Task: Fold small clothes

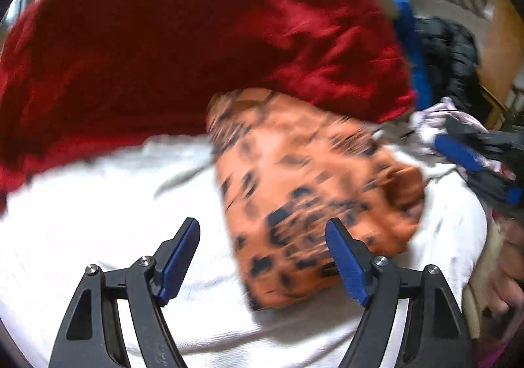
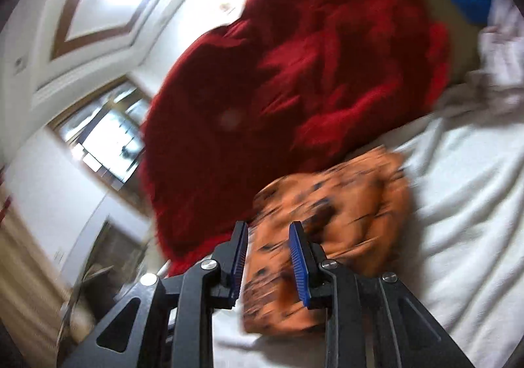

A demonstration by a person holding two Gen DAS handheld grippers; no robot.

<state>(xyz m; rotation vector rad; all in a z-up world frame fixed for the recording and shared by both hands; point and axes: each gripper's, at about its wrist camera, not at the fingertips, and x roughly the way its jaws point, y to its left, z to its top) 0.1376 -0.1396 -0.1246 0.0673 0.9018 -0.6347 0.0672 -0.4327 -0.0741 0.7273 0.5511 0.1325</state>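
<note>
An orange garment with dark leopard spots lies bunched on a white sheet; it also shows in the right wrist view. My left gripper is wide open, just short of the garment's near edge, with nothing between its fingers. My right gripper is partly open over the garment's near left edge and is not clamped on it. The right gripper also shows at the right edge of the left wrist view. Both views are motion blurred.
A big red fuzzy blanket lies heaped behind the orange garment, also in the right wrist view. A pale crumpled cloth, a blue cloth and a black jacket lie to the right. The sheet is wrinkled.
</note>
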